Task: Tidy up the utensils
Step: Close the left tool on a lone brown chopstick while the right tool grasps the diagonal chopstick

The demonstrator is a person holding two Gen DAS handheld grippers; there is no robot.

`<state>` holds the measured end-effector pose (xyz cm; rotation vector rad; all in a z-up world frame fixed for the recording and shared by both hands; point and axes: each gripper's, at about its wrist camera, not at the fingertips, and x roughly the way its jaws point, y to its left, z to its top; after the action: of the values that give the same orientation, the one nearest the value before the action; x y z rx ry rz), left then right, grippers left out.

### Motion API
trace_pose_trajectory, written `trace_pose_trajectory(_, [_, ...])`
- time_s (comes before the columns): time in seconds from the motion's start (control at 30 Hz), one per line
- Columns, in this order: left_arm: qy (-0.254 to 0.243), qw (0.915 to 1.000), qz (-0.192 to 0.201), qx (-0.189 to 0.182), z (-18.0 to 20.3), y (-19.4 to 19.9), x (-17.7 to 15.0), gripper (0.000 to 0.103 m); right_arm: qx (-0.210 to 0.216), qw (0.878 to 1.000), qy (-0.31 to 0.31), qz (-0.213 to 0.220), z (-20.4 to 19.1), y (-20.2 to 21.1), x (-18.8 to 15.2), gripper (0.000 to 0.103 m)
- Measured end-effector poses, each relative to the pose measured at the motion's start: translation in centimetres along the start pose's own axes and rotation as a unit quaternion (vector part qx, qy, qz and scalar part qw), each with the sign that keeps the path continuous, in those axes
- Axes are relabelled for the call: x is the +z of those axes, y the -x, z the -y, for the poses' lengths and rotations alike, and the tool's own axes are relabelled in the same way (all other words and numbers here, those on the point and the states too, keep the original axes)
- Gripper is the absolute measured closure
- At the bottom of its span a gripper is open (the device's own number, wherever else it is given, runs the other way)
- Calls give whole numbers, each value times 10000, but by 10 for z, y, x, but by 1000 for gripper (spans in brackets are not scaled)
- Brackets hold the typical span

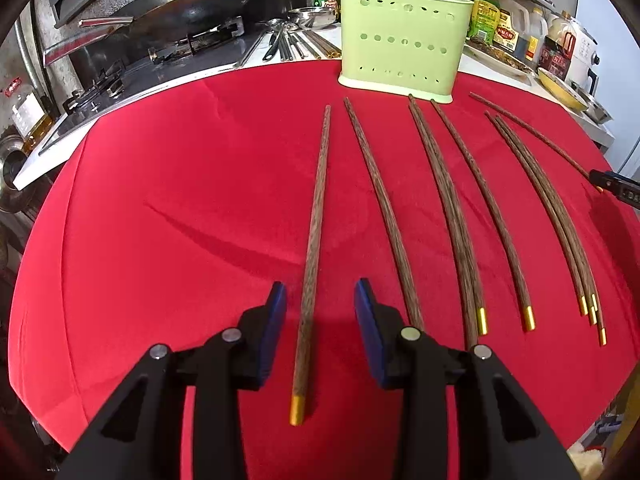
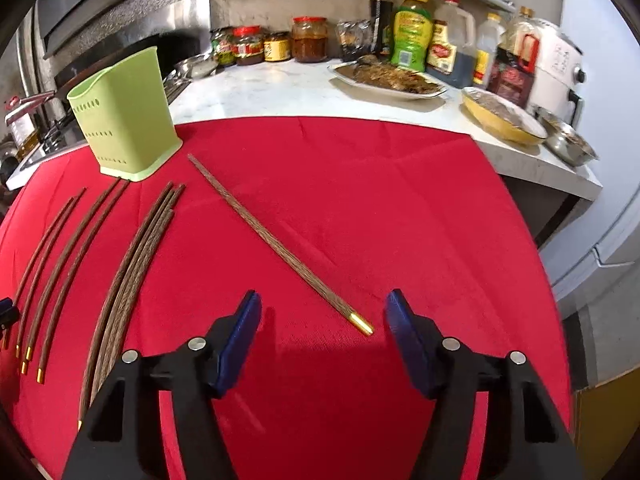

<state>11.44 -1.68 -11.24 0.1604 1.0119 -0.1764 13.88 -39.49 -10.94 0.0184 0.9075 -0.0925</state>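
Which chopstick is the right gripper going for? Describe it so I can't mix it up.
Start at the green holder at the back of the red cloth. The chopstick lies alone to its right, slanting toward the right gripper, gold tip nearest the fingers. The others lie in bunches further left; this one touches none.

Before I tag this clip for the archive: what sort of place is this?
Most likely a home kitchen: a gas stove with a wok, sauce bottles along the counter, and a rice cooker.
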Motion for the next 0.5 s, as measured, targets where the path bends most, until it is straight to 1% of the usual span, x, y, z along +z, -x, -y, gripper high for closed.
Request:
trace_pose_trajectory(0.03, [-13, 10000, 11, -8, 0, -1, 1, 67, 37, 10000, 39, -12, -1, -3, 1, 43])
trace_pose_trajectory(0.07, [-23, 10000, 21, -12, 0, -1, 2, 67, 71, 9999, 74, -27, -1, -5, 1, 48])
trace_pose_trajectory(0.1, [-47, 10000, 23, -17, 0, -1, 2, 67, 80, 9999, 78, -50, -1, -7, 2, 51])
trace_pose_trajectory(0.17, [-87, 10000, 37, -29, 0, 0, 0, 67, 129, 9998, 56, -156, 1, -12, -1, 60])
trace_pose_trajectory(0.2, [-102, 9999, 40, -38, 0, 0, -1, 67, 178, 9998, 32, -118, 3, -11, -2, 60])
trace_pose_trajectory(0.23, [-108, 9999, 33, -44, 0, 1, -2, 67, 218, 9997, 17, -102, 4, -10, -4, 63])
trace_pose_trajectory(0.37, [-127, 9999, -26, -55, -2, 5, -8, 67, 353, 9991, 166, -192, -5, 1, -16, 82])
trace_pose_trajectory(0.43, [-128, 9999, -37, -58, -3, 7, -11, 67, 447, 9982, 306, -253, -16, 8, -24, 86])
trace_pose_trajectory(0.5, [-125, 9999, -40, -73, -3, 9, -14, 67, 462, 9978, 396, -279, -27, 15, -32, 86])
